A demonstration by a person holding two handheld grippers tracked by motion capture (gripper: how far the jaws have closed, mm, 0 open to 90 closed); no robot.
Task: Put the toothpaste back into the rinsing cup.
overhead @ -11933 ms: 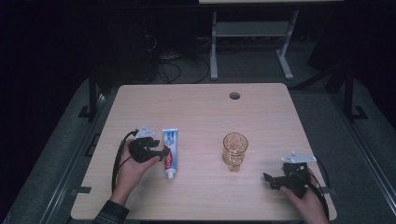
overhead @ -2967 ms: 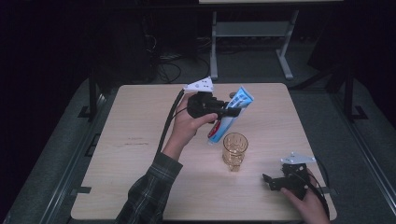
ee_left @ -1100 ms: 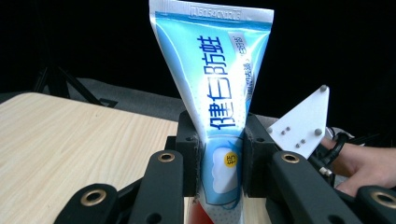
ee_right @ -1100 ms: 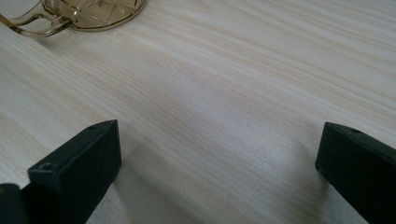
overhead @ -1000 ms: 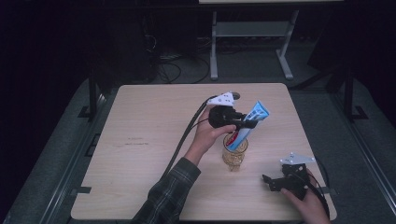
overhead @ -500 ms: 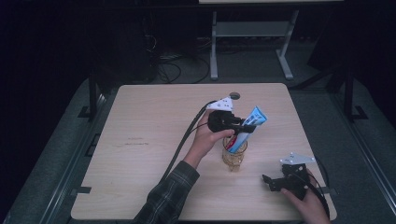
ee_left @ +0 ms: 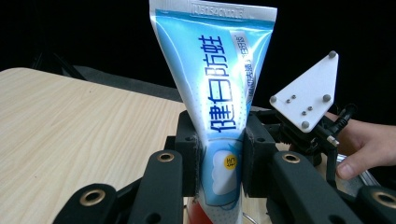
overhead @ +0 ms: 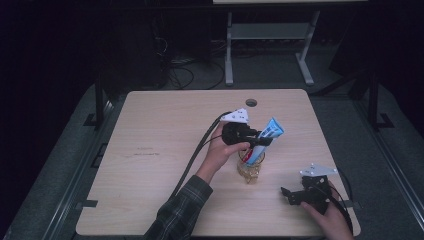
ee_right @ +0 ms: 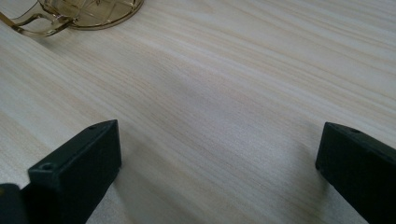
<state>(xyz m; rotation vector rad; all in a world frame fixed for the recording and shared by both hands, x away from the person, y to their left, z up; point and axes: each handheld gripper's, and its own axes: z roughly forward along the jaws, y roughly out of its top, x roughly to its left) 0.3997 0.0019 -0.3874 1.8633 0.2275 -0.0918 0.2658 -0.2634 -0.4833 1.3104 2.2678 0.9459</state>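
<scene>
A blue and white toothpaste tube (overhead: 270, 131) is clamped between the pads of my left gripper (overhead: 256, 140). It tilts with its flat crimped end up to the right. Its lower end dips into the mouth of an amber glass cup (overhead: 250, 170) standing on the table. In the left gripper view the tube (ee_left: 219, 88) rises upright between the two black jaws of my left gripper (ee_left: 219, 156), which press on both its sides. My right gripper (overhead: 291, 195) rests near the table's front right with its jaws wide apart. Bare wood lies between the jaws of my right gripper (ee_right: 219, 154), and the cup's base (ee_right: 88, 9) is farther off.
The wooden table (overhead: 150, 150) has a small round hole (overhead: 251, 102) near its far edge. A black cable (overhead: 192, 160) trails from the left gripper along the forearm. A metal stand (overhead: 265, 45) is on the dark floor behind the table.
The tube first lay on the table's left; my left gripper lifted it and carried it right, over the cup. In the last second it sank slightly into the cup. The right gripper stayed still.
</scene>
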